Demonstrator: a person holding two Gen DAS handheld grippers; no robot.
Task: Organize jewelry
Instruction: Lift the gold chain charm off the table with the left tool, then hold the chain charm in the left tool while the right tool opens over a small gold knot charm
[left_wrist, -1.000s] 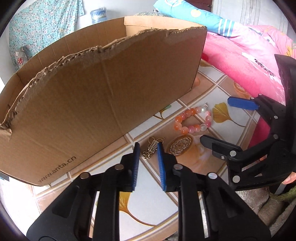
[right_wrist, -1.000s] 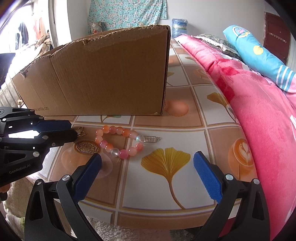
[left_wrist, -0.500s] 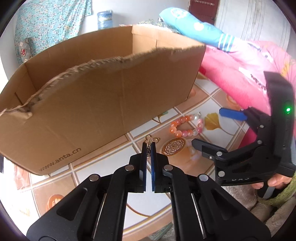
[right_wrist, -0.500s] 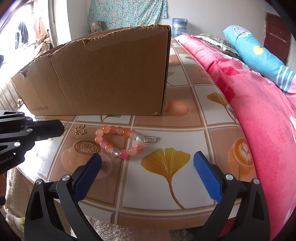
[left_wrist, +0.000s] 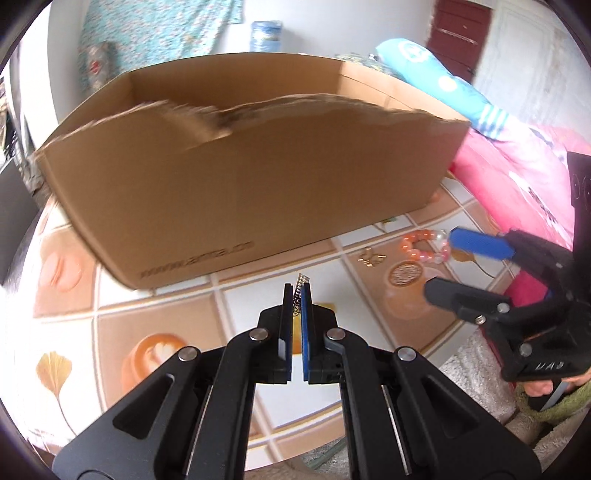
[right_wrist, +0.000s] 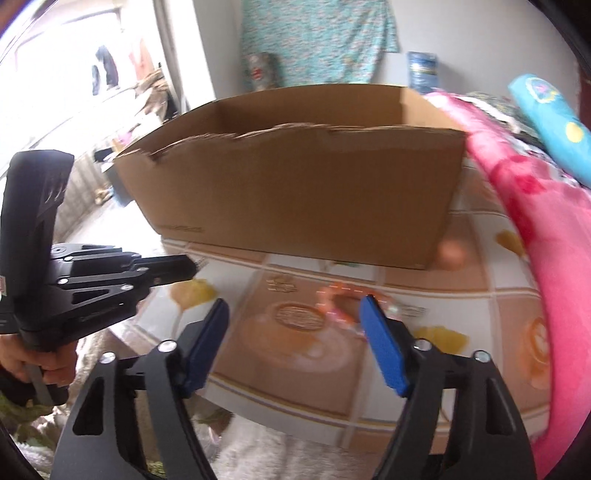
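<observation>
My left gripper (left_wrist: 297, 291) is shut on a small gold earring (left_wrist: 302, 281), lifted above the table in front of the cardboard box (left_wrist: 243, 192). A second gold earring (left_wrist: 371, 256), a round gold brooch (left_wrist: 405, 274) and an orange-pink bead bracelet (left_wrist: 424, 245) lie on the tiled tablecloth (left_wrist: 155, 325). My right gripper (right_wrist: 295, 325) is open above the brooch (right_wrist: 299, 315), with the bracelet (right_wrist: 338, 302) just beyond its right finger. The left gripper shows at the left in the right wrist view (right_wrist: 188, 267).
The open box (right_wrist: 306, 206) stands along the back of the table. A pink blanket (right_wrist: 546, 258) and blue pillow (right_wrist: 550, 122) lie to the right. A fluffy white cover (right_wrist: 266, 443) hangs at the table's front edge.
My left gripper closed on one earring and lifted it up and left, away from the other jewelry. My right gripper narrowed and moved forward over the brooch and bracelet.
</observation>
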